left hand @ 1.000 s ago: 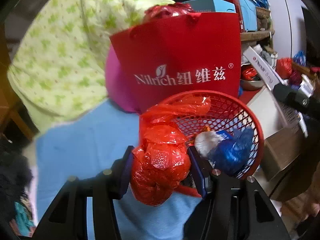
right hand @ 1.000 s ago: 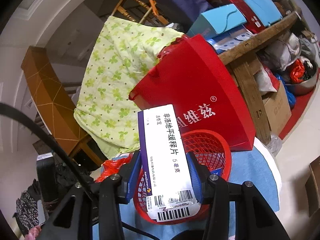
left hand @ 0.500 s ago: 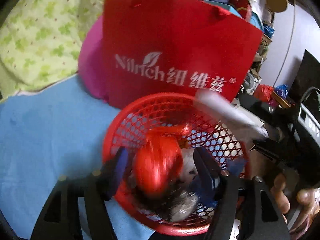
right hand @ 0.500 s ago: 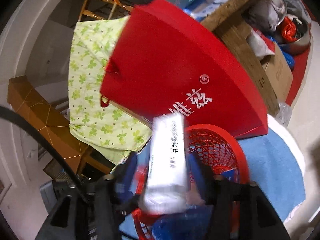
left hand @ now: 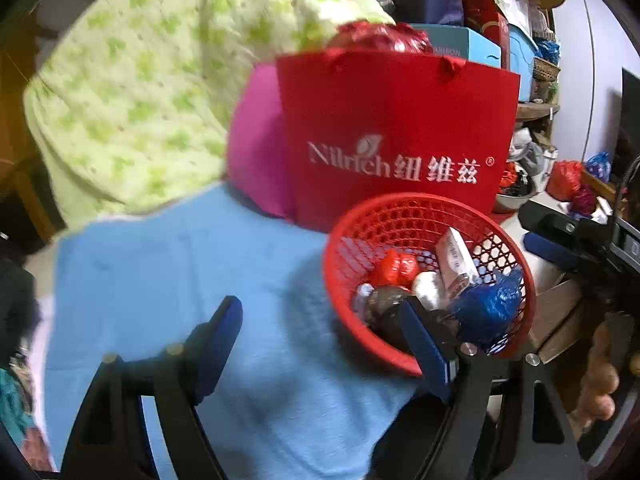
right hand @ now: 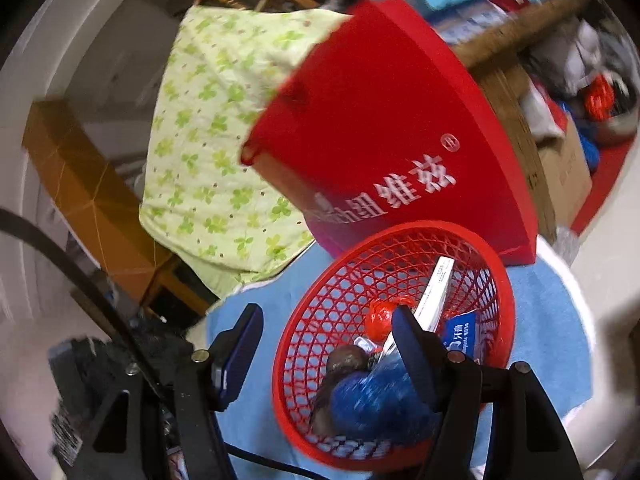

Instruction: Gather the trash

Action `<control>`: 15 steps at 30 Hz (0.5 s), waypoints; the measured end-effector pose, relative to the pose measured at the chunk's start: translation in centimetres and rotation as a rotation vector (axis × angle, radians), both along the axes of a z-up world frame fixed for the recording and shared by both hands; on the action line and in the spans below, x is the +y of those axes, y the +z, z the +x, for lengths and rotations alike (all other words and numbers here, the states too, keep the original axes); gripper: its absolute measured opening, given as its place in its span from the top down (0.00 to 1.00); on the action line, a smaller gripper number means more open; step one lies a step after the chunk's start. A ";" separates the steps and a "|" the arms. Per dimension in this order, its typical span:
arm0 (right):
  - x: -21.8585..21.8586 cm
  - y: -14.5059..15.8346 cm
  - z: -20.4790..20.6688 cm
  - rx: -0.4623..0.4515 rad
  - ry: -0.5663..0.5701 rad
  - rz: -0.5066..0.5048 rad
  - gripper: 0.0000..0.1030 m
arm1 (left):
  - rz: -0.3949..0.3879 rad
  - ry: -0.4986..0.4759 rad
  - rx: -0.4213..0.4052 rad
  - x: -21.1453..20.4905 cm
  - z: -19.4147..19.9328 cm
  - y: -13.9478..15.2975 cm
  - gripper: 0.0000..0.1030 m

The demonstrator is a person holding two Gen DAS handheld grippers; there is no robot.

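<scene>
A red mesh basket (left hand: 340, 240) (right hand: 292, 344) sits on a blue cloth (left hand: 168, 264) and holds the trash. Inside lie a knotted red plastic bag (left hand: 394, 268) (right hand: 378, 316), a white medicine box (left hand: 454, 264) (right hand: 436, 292), a crumpled blue bag (left hand: 488, 308) (right hand: 372, 400) and a brown lump (right hand: 346, 360). My left gripper (left hand: 320, 340) hovers over the cloth just left of the basket, its jaws opening with nothing between them. My right gripper (right hand: 328, 344) (left hand: 536, 228) stands open above the basket's near-left rim, holding nothing.
A tall red paper bag (left hand: 392, 128) stands right behind the basket, with a magenta cushion (left hand: 256, 160) and green-patterned fabric (left hand: 132, 92) to its left. Cluttered shelves and boxes (left hand: 520, 48) fill the right side. A person's fingers (left hand: 600, 376) show at lower right.
Both grippers let go: the red bag dropped from the left jaws and the white box from the right jaws into the basket. Both grippers then drew back to the left.
</scene>
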State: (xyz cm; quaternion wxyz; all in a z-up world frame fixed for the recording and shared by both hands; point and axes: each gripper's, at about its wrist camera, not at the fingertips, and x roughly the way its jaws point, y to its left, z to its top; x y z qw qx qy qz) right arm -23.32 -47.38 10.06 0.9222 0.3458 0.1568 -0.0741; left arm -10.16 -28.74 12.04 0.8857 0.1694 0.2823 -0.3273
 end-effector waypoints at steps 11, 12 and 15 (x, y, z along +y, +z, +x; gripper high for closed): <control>8.6 5.2 -3.7 0.054 0.010 -0.306 0.31 | -0.002 0.122 -0.143 6.1 -3.7 3.9 0.09; 9.1 5.5 -3.9 0.053 0.013 -0.320 0.31 | -0.004 0.135 -0.149 6.6 -3.9 4.2 0.08; 11.0 6.4 -5.0 0.045 0.022 -0.352 0.30 | -0.012 0.169 -0.163 8.3 -4.8 4.9 0.07</control>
